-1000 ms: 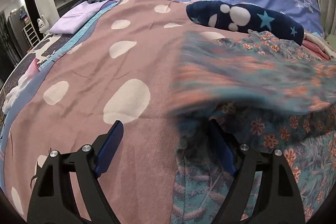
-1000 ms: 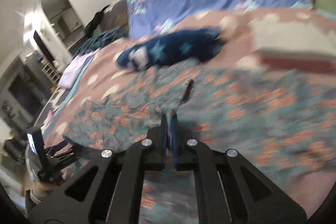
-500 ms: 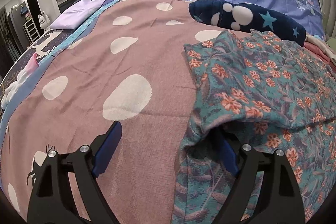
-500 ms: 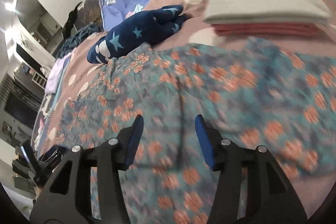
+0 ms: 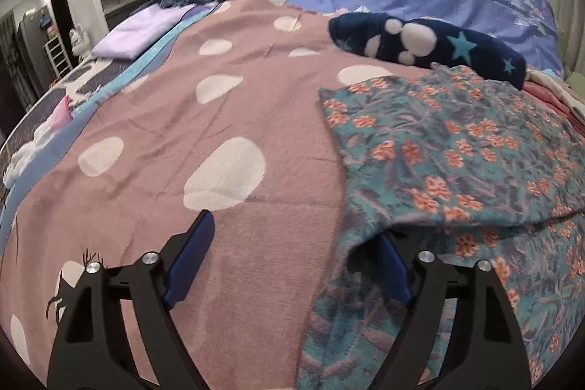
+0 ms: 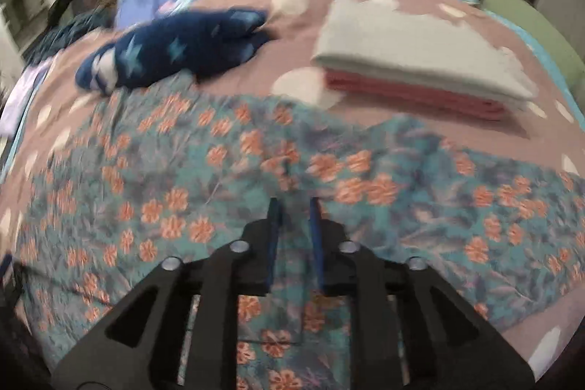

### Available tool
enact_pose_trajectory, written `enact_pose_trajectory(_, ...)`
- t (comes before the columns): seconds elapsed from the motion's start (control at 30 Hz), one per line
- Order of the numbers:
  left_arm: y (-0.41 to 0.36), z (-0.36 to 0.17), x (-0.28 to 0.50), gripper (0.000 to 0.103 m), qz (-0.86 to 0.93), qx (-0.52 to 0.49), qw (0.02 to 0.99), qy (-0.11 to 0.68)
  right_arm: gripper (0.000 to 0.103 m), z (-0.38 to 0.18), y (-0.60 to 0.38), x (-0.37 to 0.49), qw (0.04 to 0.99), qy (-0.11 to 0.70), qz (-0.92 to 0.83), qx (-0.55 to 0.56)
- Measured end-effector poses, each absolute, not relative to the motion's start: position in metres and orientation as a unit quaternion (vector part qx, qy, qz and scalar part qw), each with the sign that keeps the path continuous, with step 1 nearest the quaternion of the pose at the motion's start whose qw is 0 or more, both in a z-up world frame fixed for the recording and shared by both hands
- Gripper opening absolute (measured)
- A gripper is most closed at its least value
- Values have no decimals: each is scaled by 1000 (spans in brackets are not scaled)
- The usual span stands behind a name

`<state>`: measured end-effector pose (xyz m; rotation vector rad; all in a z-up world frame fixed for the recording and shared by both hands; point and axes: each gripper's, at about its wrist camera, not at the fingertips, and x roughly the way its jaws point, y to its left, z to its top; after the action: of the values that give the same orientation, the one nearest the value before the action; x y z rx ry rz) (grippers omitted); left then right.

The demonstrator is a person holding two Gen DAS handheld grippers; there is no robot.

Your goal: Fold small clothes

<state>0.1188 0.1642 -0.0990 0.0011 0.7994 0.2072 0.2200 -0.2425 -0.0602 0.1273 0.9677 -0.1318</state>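
Teal floral-print garment (image 5: 457, 148), folded over itself, lies on the pink white-spotted blanket (image 5: 226, 105). Left gripper (image 5: 292, 251) wide, closing, its right finger under the garment's fold. Right gripper (image 6: 294, 207) narrowing above the cloth, pinching nothing. Beyond: navy star-patterned fleece (image 6: 175, 50), folded white-and-red stack (image 6: 420, 68).

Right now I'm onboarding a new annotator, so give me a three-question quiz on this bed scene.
1. True or false: the floral garment has one layer folded over another.
2. In the stack of folded clothes, which colour lies on top? A) pink B) pale cream C) navy
3. Fill in: the fingers of the left gripper stand wide apart, and the far one is hidden under the floral ____.

Key: 1 true; 2 B; 3 garment. The navy star-patterned piece lies unfolded on the pink dotted blanket.
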Motion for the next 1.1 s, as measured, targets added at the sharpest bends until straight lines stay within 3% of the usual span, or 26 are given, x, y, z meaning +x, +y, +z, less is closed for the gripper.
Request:
enact_pose_trajectory(0.1, 160, -96, 116, 73, 92, 6, 920, 381, 31, -27, -220, 219, 906, 417, -35, 64)
enact_pose_trajectory(0.23, 160, -94, 112, 60, 72, -1, 924, 375, 35, -1, -132, 233, 896, 427, 116, 29)
enact_pose_trajectory(0.53, 184, -106, 120, 59, 30, -90, 909, 405, 32, -38, 82, 275, 812, 505, 287, -52)
enact_pose_trajectory(0.67, 187, -107, 120, 59, 23, -104, 909, 404, 44, -64, 122, 294, 804, 525, 267, -80)
enact_pose_trajectory(0.73, 186, -108, 119, 59, 24, -101, 909, 403, 45, -78, 136, 304, 800, 532, 257, -100)
enact_pose_trajectory(0.77, 185, -107, 118, 58, 25, -101, 910, 402, 18, -84, 140, 306, 800, 533, 255, -107)
enact_pose_trajectory(0.8, 185, -107, 117, 50, 26, -101, 911, 398, 3, -90, 145, 308, 804, 526, 251, -117)
enact_pose_trajectory(0.9, 182, -103, 112, 19, 15, -99, 917, 385, 2, -90, 151, 312, 819, 506, 254, -94)
enact_pose_trajectory(0.97, 177, -102, 112, 14, 15, -85, 919, 385, 2, -91, 151, 316, 821, 505, 254, -76)
enact_pose_trajectory(1.03, 176, -105, 116, 16, 16, -83, 914, 396, 7, -94, 152, 315, 818, 501, 269, -83)
enact_pose_trajectory(1.1, 183, -107, 115, 18, 10, -102, 912, 398, 35, -87, 143, 307, 817, 502, 268, -93)
